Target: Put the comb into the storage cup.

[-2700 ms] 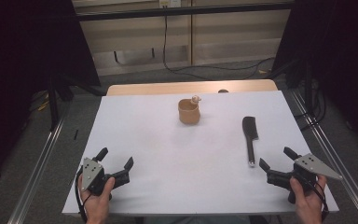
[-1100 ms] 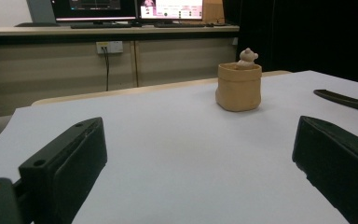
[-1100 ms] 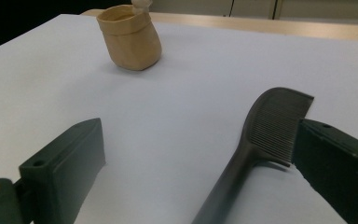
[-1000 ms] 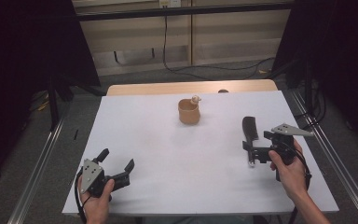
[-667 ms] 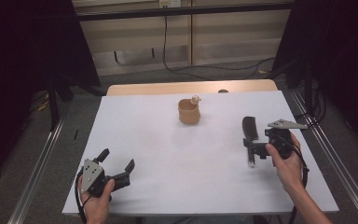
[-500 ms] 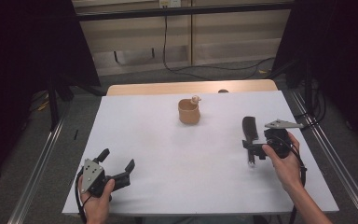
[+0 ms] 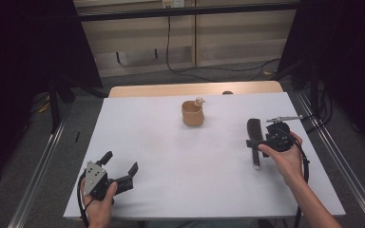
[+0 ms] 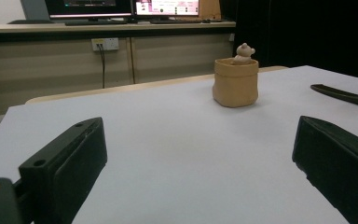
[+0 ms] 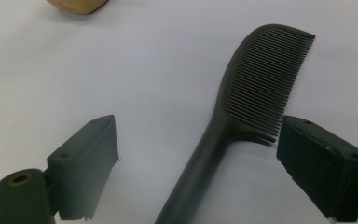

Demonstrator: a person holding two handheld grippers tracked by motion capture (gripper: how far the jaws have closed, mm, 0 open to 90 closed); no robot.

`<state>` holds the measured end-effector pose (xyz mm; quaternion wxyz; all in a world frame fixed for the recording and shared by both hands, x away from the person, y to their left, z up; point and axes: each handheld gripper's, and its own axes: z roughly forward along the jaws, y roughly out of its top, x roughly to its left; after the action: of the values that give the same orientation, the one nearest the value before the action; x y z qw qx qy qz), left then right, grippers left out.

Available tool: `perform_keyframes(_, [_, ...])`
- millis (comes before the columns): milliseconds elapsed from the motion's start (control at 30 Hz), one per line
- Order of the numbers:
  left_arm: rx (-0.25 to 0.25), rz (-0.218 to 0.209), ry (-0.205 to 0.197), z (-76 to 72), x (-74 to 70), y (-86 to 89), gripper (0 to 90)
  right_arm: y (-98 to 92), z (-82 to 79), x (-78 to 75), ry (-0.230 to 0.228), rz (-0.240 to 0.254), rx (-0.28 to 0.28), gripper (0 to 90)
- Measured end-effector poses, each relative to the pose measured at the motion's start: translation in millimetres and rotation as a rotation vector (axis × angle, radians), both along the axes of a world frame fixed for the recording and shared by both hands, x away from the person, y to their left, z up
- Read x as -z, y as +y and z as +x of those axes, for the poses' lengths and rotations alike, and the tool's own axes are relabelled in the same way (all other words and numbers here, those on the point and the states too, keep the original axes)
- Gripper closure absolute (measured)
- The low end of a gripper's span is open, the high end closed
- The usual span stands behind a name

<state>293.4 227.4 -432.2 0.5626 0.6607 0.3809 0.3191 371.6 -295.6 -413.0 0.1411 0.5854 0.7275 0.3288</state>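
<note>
From above, a white surface carries a small tan pot with a tiny bear figure on its rim near the far middle, and a dark comb lying flat toward the right side. At the near left, the left claw rests on the surface, held where it was a few seconds ago. The right claw, which lay idle at the near right corner then, has travelled forward and now sits over the comb's handle.

Looking along the left claw, its jaws stand spread with nothing between them; the pot sits ahead and the comb's tip shows at the right edge.

Looking along the right claw, the comb lies between the jaws where handle meets teeth. The jaws have just been closing, yet both pads are clear of the comb, so no pinch is made. Judging by this, a pickup is about to begin.
</note>
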Motion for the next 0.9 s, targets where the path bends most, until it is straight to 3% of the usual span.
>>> perform_keyframes(200, [0.004,0.002,0.000,0.5,-0.1,0.0,3.1,-0.7,5.4,0.3,0.076,0.003,0.009,15.2])
perform_keyframes(400, [0.016,0.007,-0.009,0.8,-0.4,0.1,3.1,3.6,11.6,0.4,0.118,-0.042,0.023,20.7])
perform_keyframes(533, [0.019,0.000,-0.007,1.1,-0.1,-0.6,3.1,8.1,17.2,1.5,0.190,-0.063,0.043,22.4])
perform_keyframes(833, [0.025,0.007,-0.008,1.1,-0.6,0.6,3.1,11.4,22.8,4.0,0.236,-0.088,0.044,26.4])
perform_keyframes(900, [0.025,0.005,-0.009,1.2,-0.8,0.4,3.1,12.7,24.8,7.6,0.264,-0.087,0.037,26.9])
